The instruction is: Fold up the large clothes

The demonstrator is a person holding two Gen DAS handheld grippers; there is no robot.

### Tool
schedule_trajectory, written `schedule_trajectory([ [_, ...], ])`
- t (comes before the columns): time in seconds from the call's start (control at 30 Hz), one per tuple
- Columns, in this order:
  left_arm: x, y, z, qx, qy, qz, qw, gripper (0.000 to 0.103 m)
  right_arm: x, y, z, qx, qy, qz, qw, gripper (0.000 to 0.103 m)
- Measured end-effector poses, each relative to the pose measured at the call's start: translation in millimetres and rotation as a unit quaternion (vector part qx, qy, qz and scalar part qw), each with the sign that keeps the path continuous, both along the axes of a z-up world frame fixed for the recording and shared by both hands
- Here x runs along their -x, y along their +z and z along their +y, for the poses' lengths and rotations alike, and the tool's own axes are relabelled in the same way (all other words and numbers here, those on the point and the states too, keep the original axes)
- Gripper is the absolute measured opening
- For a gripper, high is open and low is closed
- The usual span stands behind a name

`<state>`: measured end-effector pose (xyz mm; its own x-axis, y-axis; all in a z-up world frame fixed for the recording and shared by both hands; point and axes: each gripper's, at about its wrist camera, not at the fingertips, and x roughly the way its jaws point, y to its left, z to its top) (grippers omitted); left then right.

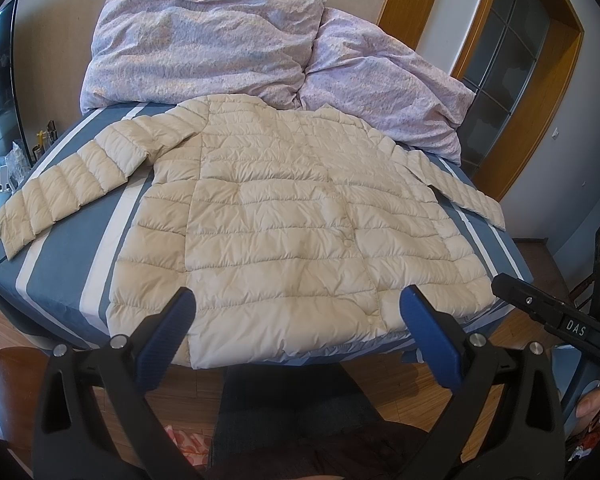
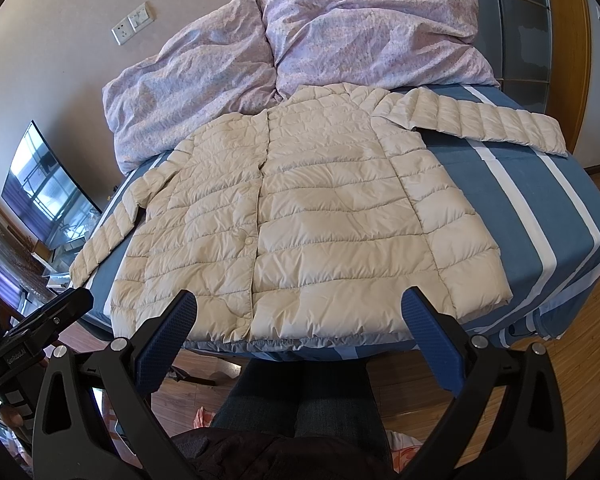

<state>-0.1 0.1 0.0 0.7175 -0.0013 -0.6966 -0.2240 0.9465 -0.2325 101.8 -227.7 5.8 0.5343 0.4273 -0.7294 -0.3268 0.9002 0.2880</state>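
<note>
You see a cream quilted jacket (image 1: 284,216) on a blue-and-white striped sheet (image 1: 60,264); at twelve o'clock, a lilac speckled duvet (image 1: 204,40).

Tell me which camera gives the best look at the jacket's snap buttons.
The right wrist view: the cream quilted puffer jacket shows its front placket running top to hem with snap buttons visible along it. The left wrist view shows the jacket with fainter snaps.
</note>
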Motion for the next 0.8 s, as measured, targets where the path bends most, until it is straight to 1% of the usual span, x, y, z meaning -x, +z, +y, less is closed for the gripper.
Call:
schedule_trajectory([
  [0.3,-0.1,-0.1,0.0,0.0,0.0,0.0,1.0,0.101,-1.3,0.0,-1.5,-0.001,-0.002,0.0,1.0,0.102],
  [0.6,-1.4,-2.9,3.9,0.004,0.003,0.009,0.9999,0.101,-18.2,-5.9,-7.5,-0.003,-0.015,0.007,1.0,0.102],
  [0.8,-23.3,-12.9,15.4,0.0,0.013,0.022,0.9997,0.101,-40.1,-13.8,-10.1,-0.002,-0.033,0.014,0.999,0.102],
])
